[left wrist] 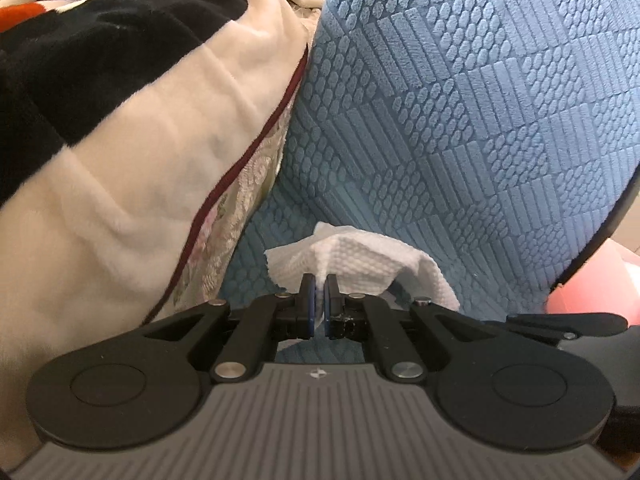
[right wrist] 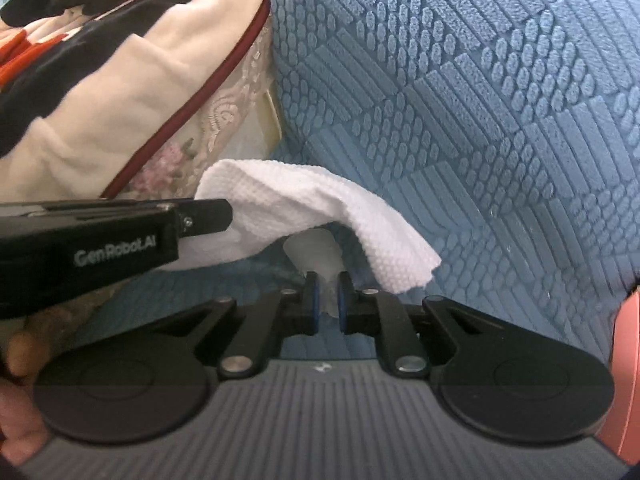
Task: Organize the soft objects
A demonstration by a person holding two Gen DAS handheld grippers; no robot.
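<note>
Blue textured cushion (left wrist: 460, 100) backs a white cloth (left wrist: 360, 268), pinched between both hand-held grippers, left (left wrist: 319, 285) and right (right wrist: 327, 285), probably for folding.

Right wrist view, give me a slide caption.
Both grippers pinch a white textured cloth over a blue patterned cover.

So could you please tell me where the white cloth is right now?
The white cloth hangs pinched in the left tongs, above the blue textured cushion and just right of the cream blanket.
</note>
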